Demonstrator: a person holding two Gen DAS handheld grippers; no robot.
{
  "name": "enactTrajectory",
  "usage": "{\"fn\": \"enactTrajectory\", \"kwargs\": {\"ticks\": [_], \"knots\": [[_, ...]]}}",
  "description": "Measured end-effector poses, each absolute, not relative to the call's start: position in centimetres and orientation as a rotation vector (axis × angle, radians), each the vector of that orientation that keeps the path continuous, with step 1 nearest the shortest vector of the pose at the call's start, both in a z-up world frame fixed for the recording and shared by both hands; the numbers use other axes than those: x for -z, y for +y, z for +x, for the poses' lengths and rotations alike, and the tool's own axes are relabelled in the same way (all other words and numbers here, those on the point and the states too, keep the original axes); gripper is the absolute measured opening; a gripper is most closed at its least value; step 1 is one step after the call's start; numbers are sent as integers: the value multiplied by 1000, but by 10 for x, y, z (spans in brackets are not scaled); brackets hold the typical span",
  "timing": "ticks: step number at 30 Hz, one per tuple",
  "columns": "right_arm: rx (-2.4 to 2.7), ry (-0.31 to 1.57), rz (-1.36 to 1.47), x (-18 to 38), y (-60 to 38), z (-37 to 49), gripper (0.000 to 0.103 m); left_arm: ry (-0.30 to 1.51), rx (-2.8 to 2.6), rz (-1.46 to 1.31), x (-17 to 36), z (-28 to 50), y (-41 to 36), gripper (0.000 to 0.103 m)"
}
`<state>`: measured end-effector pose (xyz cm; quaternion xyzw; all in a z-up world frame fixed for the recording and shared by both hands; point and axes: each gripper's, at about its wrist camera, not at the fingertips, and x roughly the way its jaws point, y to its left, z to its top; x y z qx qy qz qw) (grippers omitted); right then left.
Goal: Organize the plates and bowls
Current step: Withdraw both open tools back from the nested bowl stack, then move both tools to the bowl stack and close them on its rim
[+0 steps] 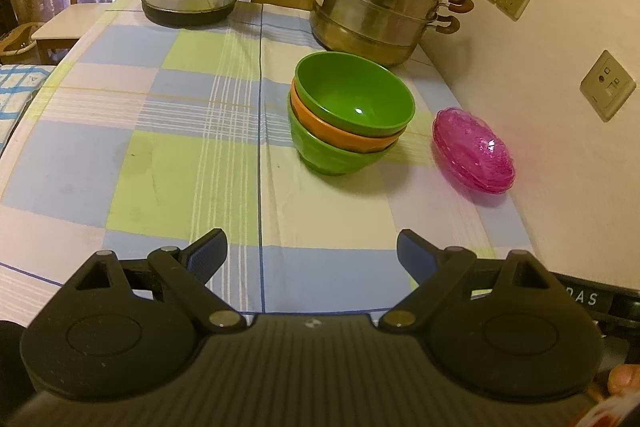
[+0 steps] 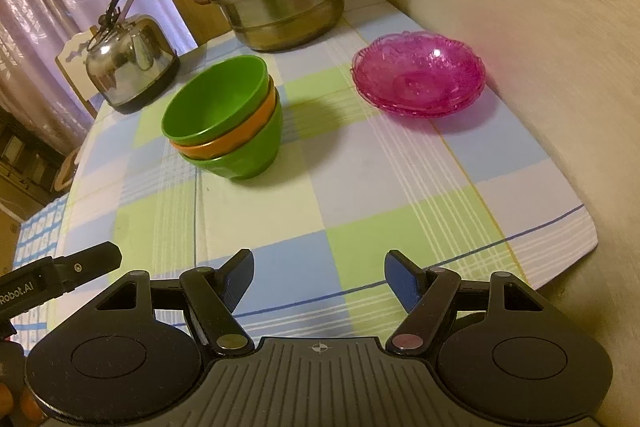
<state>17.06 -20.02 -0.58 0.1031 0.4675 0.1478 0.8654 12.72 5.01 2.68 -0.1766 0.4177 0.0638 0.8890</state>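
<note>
Nothing's being gripped right now: the left gripper (image 1: 312,251) and the right gripper (image 2: 319,273) are both being held wide apart and empty at the bottom of their frames. The nested stack of green and orange plastic bowls (image 1: 350,113) is sitting mid-frame on the checked tablecloth (image 1: 168,147), the stacked pink glass plates (image 2: 418,73) well apart toward the wall. Looks pretty much sorted already; if anything's being nudged, rims should be pinched gently, glass especially.

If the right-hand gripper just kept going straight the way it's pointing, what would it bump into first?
Probably the checked tablecloth, since the open right gripper looks angled down. Further along, its line runs between the stacked green and orange plastic bowls and the pink glass plates. Depth is unclear.
</note>
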Motion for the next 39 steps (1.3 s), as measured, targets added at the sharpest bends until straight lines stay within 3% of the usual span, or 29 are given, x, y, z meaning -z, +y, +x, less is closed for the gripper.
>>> {"fn": "enactTrajectory", "kwargs": {"ticks": [39], "knots": [[-320,1012,244,12,-191,205,72,891,-103,-439,-18,179,78,90]]}}
